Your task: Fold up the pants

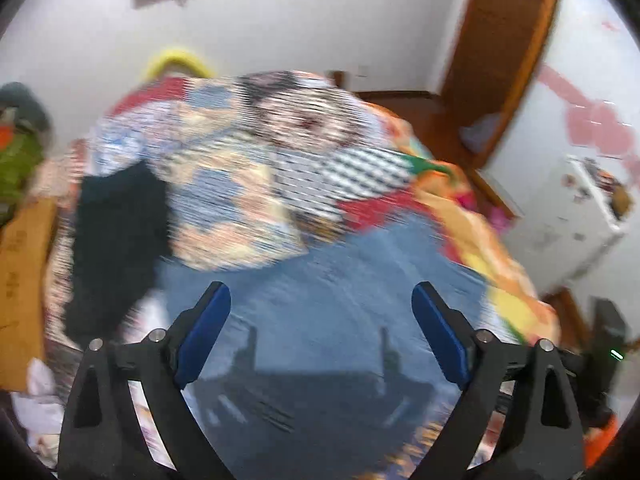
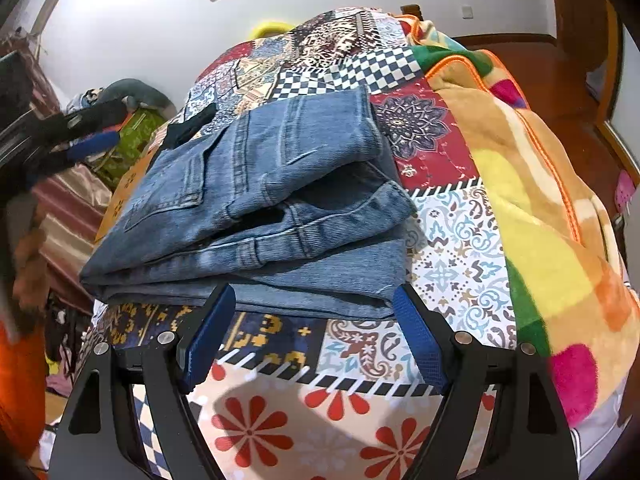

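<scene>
A pair of blue jeans (image 2: 260, 208) lies folded in a stack on the patchwork bed cover (image 2: 452, 248), waistband and back pocket on top. My right gripper (image 2: 314, 304) is open and empty, its blue pads just in front of the near edge of the stack. My left gripper (image 1: 322, 300) is open and empty above the jeans (image 1: 332, 280); that view is motion-blurred. The left gripper also shows in the right wrist view (image 2: 86, 144), raised off to the left of the bed.
A dark garment (image 1: 116, 240) lies on the bed to the left of the jeans. A bright fleece blanket (image 2: 552, 240) is bunched along the bed's right side. Clutter and a cardboard box (image 1: 24, 280) stand left of the bed. A wooden door (image 1: 504, 40) is behind.
</scene>
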The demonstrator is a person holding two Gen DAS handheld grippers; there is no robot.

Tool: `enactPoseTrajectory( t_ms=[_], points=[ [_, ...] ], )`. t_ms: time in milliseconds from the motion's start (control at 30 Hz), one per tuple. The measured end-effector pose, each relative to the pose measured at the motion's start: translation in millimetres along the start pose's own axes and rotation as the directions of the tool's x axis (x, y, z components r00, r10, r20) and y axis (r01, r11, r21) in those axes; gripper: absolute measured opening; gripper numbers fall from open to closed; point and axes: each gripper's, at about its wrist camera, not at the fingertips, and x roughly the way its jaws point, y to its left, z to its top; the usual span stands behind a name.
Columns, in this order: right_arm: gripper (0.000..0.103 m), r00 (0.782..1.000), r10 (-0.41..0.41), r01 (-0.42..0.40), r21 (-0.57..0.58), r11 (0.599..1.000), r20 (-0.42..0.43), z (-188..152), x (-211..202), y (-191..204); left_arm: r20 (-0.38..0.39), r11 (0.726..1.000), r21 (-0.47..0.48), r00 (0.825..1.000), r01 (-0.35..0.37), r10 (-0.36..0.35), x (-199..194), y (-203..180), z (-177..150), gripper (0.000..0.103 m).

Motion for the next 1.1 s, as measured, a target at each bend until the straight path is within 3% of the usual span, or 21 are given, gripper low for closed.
enactPoseTrajectory(
  t_ms=[133, 233, 333, 367, 400, 500, 600, 767, 933, 1100],
  points=[
    [0.081, 1.000, -0.003, 0.003, -0.002, 1.000, -0.027, 1, 9, 6, -0.062, 0.993, -0.012, 0.991, -0.121, 0.120, 40, 43, 16, 0.094],
    [0.083, 0.999, -0.015, 0.015, -0.014, 1.000, -0.052, 3, 19, 10, -0.128, 0.977, 0.003, 0.969, -0.214, 0.213, 79, 68, 19, 0.094],
    [0.083, 0.997, -0.017, 0.015, -0.033, 0.999, -0.076, 6, 23, 13, -0.199, 0.954, 0.101, 0.934, -0.283, 0.298, 119, 83, 12, 0.094],
    [0.083, 0.996, -0.019, 0.016, -0.040, 0.999, -0.083, 8, 25, 13, -0.213, 0.948, 0.145, 0.926, -0.284, 0.311, 132, 87, 6, 0.095],
    [0.083, 0.996, -0.025, 0.021, -0.045, 0.999, -0.087, 12, 27, 14, -0.205, 0.948, 0.159, 0.930, -0.274, 0.304, 136, 91, 1, 0.098],
    [0.083, 0.995, -0.043, 0.039, -0.051, 0.998, -0.090, 21, 29, 13, -0.166, 0.958, 0.148, 0.949, -0.244, 0.268, 127, 103, -11, 0.102],
    [0.083, 0.994, -0.068, 0.063, -0.058, 0.996, -0.089, 34, 38, 11, -0.149, 0.963, 0.143, 0.956, -0.230, 0.251, 113, 117, -28, 0.102],
    [0.083, 0.992, -0.090, 0.084, -0.079, 0.993, -0.084, 60, 59, 18, -0.131, 0.958, 0.113, 0.952, -0.263, 0.277, 77, 141, -66, 0.102],
    [0.083, 0.998, -0.049, 0.041, -0.158, 0.987, -0.043, 80, 70, 48, -0.195, 0.953, -0.063, 0.940, -0.295, 0.278, 34, 168, -117, 0.103],
    [0.080, 0.999, -0.029, 0.019, -0.244, 0.970, -0.039, 83, 72, 74, -0.228, 0.952, -0.113, 0.940, -0.285, 0.254, 0, 162, -156, 0.103]
  ],
)
